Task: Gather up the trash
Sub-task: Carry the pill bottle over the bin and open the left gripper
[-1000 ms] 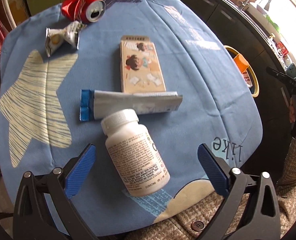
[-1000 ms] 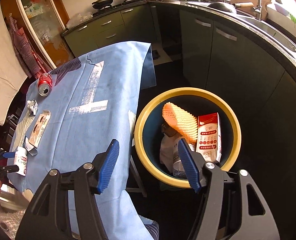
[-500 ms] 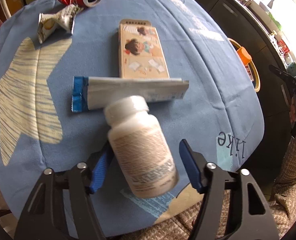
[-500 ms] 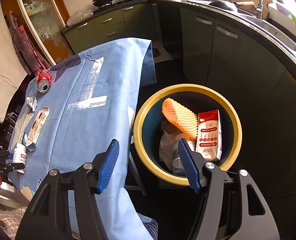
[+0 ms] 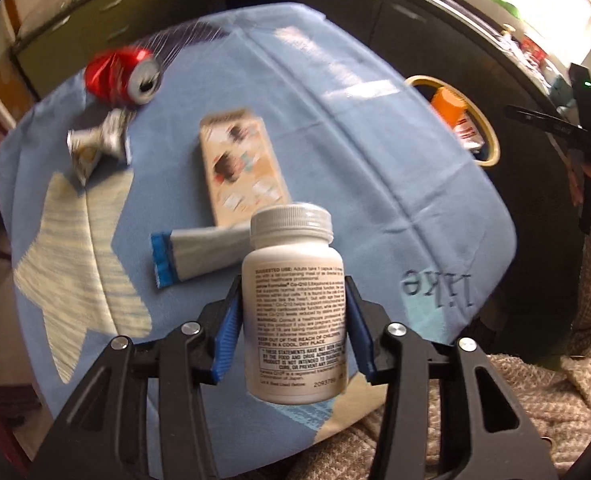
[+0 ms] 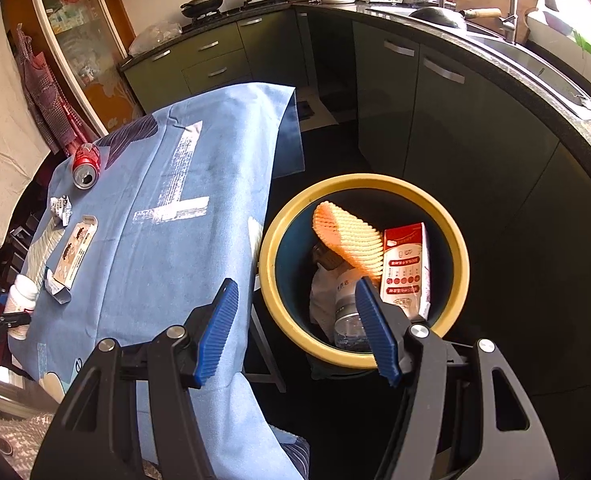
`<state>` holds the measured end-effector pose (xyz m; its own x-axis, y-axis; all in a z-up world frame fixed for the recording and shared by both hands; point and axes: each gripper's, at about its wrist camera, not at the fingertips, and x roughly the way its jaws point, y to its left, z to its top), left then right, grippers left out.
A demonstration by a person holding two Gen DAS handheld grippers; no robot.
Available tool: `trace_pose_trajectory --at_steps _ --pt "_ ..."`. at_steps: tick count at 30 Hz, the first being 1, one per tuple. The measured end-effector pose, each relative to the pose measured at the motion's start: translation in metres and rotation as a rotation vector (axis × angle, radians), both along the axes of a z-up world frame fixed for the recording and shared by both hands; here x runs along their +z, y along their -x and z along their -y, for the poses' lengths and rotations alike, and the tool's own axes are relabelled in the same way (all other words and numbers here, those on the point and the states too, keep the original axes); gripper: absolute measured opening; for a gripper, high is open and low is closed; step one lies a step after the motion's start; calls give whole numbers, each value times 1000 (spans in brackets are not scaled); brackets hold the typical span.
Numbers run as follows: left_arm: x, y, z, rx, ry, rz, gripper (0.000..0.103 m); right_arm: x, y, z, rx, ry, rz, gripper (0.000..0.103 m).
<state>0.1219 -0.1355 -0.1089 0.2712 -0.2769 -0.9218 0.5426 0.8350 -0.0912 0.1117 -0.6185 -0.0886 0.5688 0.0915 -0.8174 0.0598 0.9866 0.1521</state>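
Observation:
A white pill bottle [image 5: 295, 304] with a ribbed white cap stands upright between the blue pads of my left gripper [image 5: 292, 280]. The jaws are closing, the pads press on its sides, and it hangs above the blue tablecloth [image 5: 375, 160]. On the cloth lie a silver wrapper with a blue end [image 5: 199, 256], a flat printed box [image 5: 243, 164], a crumpled foil wrapper [image 5: 97, 146] and a crushed red can [image 5: 121, 74]. My right gripper [image 6: 295, 281] hovers open and empty over the near rim of the yellow-rimmed bin [image 6: 375, 180] beside the table.
The bin holds an orange foam net [image 6: 347, 236], a red-and-white carton [image 6: 405, 268] and a clear plastic bottle [image 6: 347, 316]. Dark green cabinets [image 6: 435, 120] curve around behind the bin. A knitted sleeve [image 5: 515, 400] lies at the table's near edge.
The left jaws came in from wide open onto the lying bottle, then lifted it upright off the cloth. The right gripper stayed still over the bin.

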Motion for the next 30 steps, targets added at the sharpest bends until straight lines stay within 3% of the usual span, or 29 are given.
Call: trace_pose_trajectory --at_steps 6,12,16,21,23,25,30 --pt "42 -7 77 -203 42 67 46 12 23 23 -70 11 35 61" --pt "58 -35 207 -421 84 84 46 16 53 54 -150 9 54 61" --pt "39 -53 289 -490 88 74 46 7 72 73 -188 -3 35 61" --pt "-12 -76 373 -514 41 24 46 -5 89 91 -230 -21 9 61" --pt "-23 -79 388 -510 14 37 48 -11 94 96 -242 -31 1 61" --pt "-25 -81 396 -514 18 46 58 -15 96 98 -246 -38 -4 61" --pt "13 -70 360 -518 126 88 65 -19 93 95 -230 -48 -9 61"
